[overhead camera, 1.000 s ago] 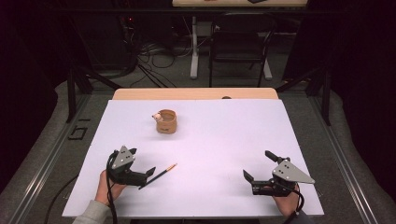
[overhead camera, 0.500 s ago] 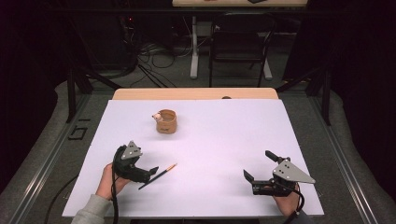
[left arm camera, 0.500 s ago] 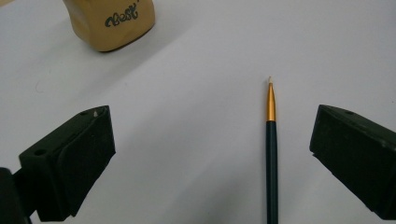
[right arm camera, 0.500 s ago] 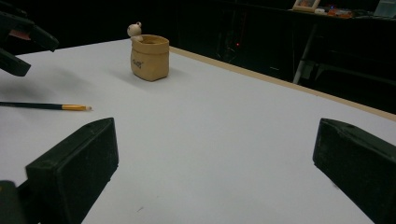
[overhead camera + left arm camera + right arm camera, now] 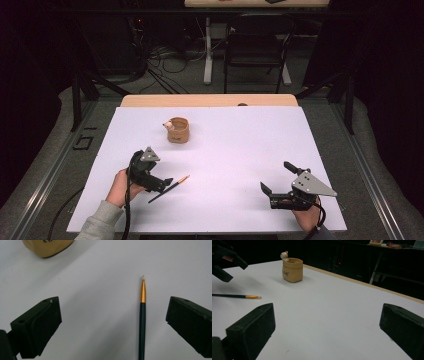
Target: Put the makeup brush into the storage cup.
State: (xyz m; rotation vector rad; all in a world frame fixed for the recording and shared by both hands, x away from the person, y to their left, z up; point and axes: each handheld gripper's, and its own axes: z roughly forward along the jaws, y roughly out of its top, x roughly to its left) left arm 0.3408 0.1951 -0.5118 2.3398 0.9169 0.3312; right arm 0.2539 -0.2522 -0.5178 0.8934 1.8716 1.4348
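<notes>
Two claws sit at the near side of a bench (image 5: 300, 130) covered with a smooth, matte white sheet; a strip of pale wood shows along its far edge. The left claw (image 5: 161, 184), held in a hand (image 5: 121, 186) with a grey sleeve, has its blocky black jaws spread wide apart, and in the left gripper view they stand on either side of a paintbrush (image 5: 142, 322) without touching it. The paintbrush is thin and straight, with a dark glossy handle, a tapering golden metal ferrule and a tiny pale tip, and it lies flat on the white sheet, nearer the right-hand jaw in that view. In the high view it lies just right of the left claw, its tip pointing far and right. The right claw (image 5: 277, 181) rests at the near right, well apart from the brush, its jaws also gaping with nothing between them. A small tan pot (image 5: 177, 130) shaped like a soft, rolled-top sack stands upright toward the far left centre, with dark lettering on its side and a little rounded figure perched at its rim.
</notes>
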